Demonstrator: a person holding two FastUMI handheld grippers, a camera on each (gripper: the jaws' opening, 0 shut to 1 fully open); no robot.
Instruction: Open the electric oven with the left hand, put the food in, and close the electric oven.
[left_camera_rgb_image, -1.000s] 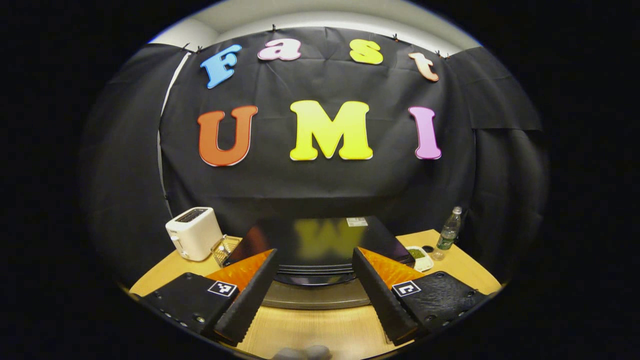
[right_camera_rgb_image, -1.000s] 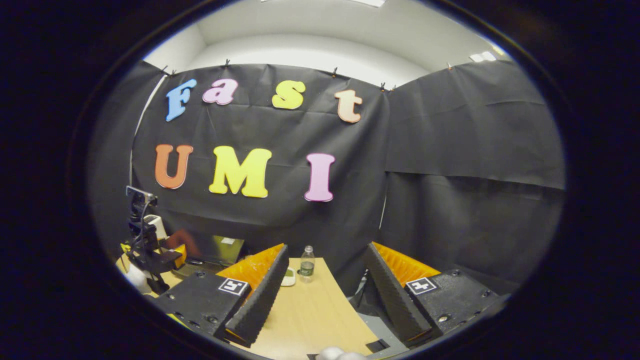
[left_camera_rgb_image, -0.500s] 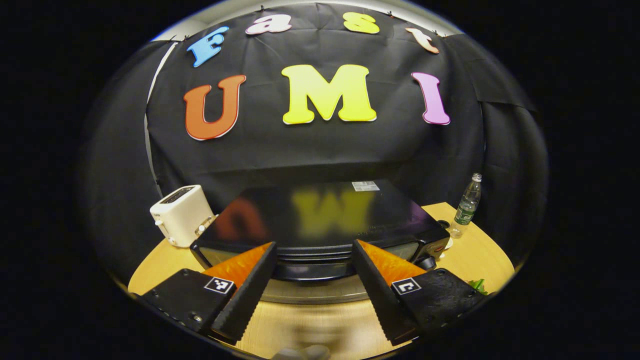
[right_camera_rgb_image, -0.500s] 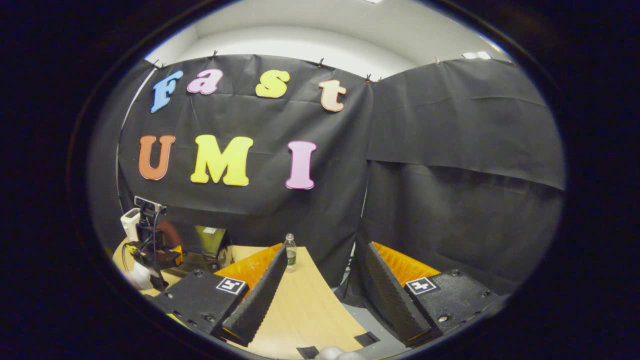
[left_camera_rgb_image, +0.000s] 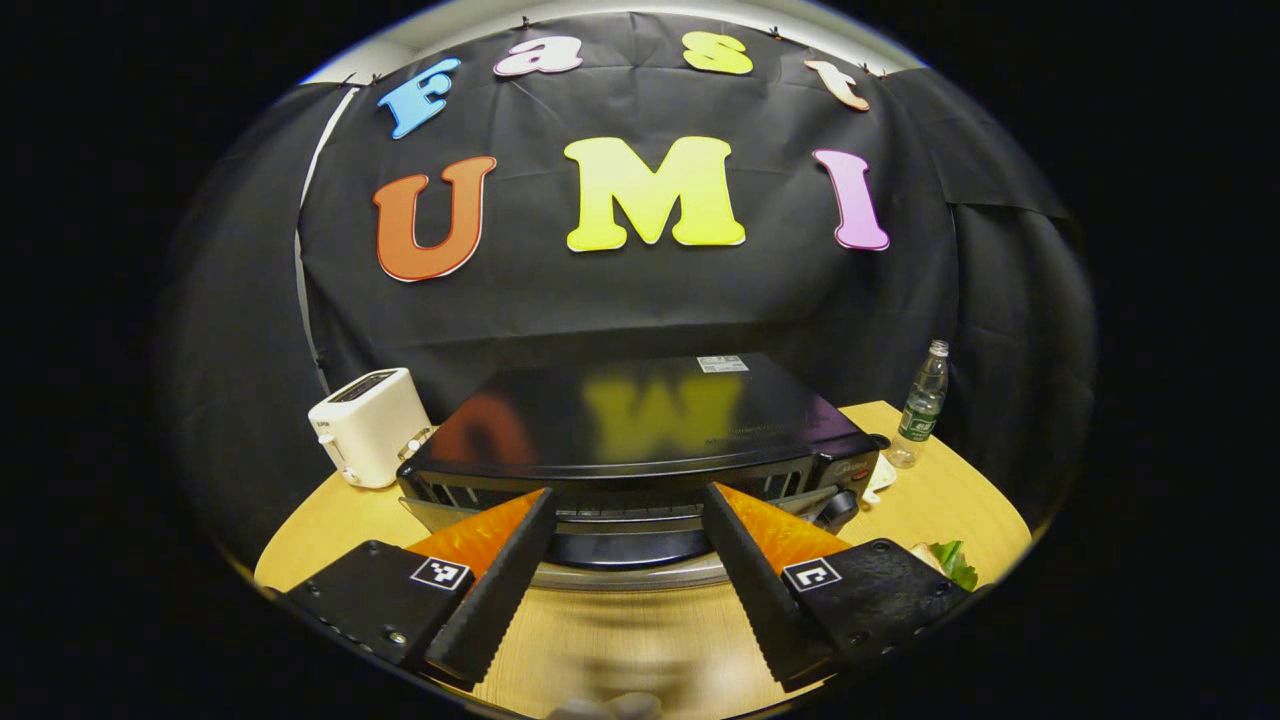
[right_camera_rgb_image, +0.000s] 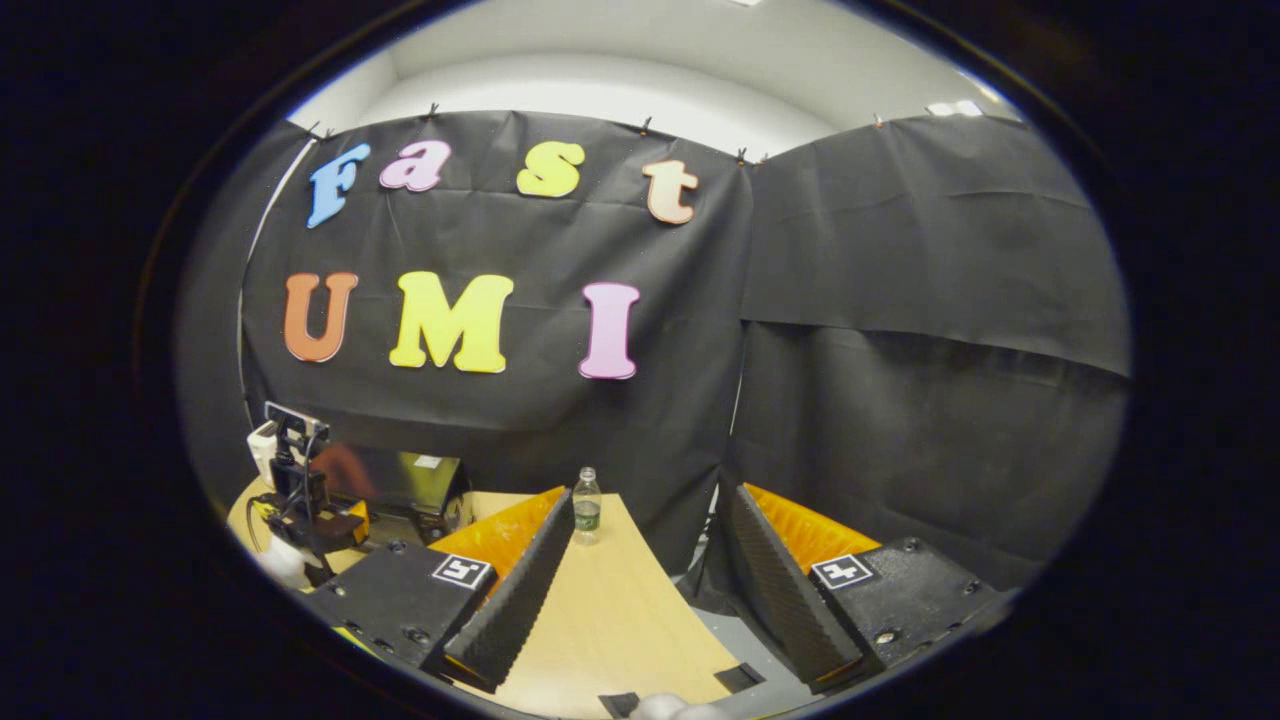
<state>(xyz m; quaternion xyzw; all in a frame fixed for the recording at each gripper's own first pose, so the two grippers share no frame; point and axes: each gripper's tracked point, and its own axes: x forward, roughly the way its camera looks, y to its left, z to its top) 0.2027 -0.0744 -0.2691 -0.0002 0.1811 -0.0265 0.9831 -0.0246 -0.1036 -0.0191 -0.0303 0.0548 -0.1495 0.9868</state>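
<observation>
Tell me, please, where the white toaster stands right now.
In the left gripper view, the white toaster stands on the wooden table, at its back left, just left of the black electric oven and against the booth's cloth wall.

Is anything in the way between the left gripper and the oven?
Nothing visible is. In the left gripper view the left gripper has its jaws spread open, and the black electric oven sits right past them on the wooden table. The toaster and bottle stand off to the sides.
</observation>
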